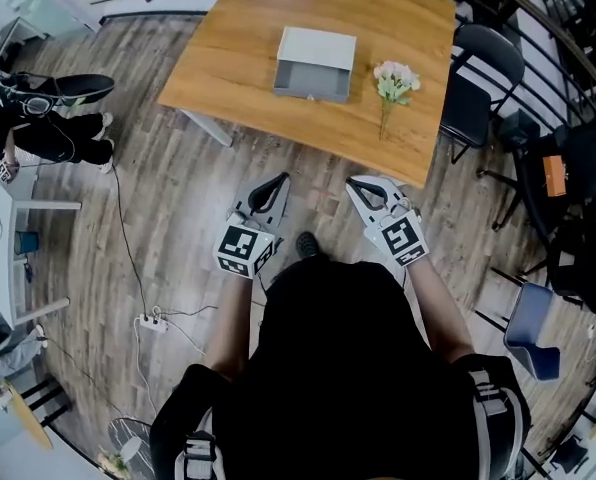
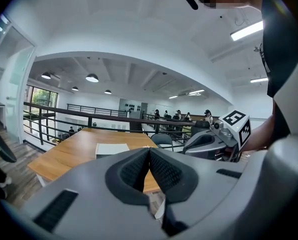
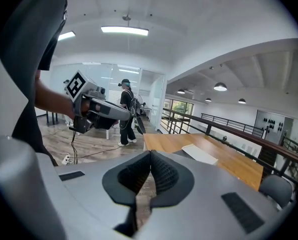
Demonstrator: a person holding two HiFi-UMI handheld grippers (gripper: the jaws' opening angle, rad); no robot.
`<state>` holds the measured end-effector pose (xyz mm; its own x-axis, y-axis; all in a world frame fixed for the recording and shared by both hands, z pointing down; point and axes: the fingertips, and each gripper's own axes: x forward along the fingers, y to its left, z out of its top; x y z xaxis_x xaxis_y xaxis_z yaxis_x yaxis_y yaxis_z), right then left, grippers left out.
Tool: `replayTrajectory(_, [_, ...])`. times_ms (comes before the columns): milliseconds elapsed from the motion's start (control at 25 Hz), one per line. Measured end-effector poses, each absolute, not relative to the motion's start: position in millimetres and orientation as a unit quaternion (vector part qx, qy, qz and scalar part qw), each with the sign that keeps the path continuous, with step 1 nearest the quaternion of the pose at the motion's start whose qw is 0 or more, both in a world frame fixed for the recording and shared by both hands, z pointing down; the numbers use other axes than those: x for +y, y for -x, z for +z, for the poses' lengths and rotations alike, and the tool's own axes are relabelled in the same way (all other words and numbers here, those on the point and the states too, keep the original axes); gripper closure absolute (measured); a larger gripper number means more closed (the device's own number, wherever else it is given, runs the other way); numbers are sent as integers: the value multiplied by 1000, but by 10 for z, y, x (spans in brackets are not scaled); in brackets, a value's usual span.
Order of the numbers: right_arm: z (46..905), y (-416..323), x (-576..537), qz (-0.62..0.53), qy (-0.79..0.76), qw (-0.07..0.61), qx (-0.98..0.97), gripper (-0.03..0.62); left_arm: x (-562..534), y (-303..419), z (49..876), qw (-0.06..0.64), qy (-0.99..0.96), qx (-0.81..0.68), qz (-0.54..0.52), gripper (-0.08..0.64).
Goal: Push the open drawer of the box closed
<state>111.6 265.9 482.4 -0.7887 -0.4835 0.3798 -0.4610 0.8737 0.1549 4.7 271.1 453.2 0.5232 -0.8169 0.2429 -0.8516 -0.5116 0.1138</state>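
A wooden worktop (image 1: 238, 58) is filling the upper middle of the frame, with a bunch of pale flowers (image 1: 394, 81) lying near its right edge. A black chair (image 1: 483, 78) is standing just beside it at upper right. A white power strip (image 1: 152, 320) is lying on the floor (image 1: 168, 218) at lower left.

Quick tally: 1 wooden table (image 1: 278, 58), and on it 1 grey box (image 1: 315, 48) with 1 drawer (image 1: 311, 80), plus 1 bunch of pale flowers (image 1: 395, 81). Down low there are 2 grippers, the left gripper (image 1: 280, 179) and the right gripper (image 1: 356, 182). 1 marker cube (image 1: 243, 250) sits on the left one and 1 more on the right. There's 1 black chair (image 1: 483, 73) at the table's right edge, 1 blue chair (image 1: 531, 328) off to the right, and 1 white power strip (image 1: 153, 320) on the floor.
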Motion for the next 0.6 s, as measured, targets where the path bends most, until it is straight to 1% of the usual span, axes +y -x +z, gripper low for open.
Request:
replayTrajectory(400, [4891,-693,2571,-48,-263,231,-935,575,2568,366,4642,114,-872,-469,81,537])
replayTrajectory(600, [4910,-652,2522,-14,-270,218,-938,575,2578,428,4658,123,-870,-471,76,537])
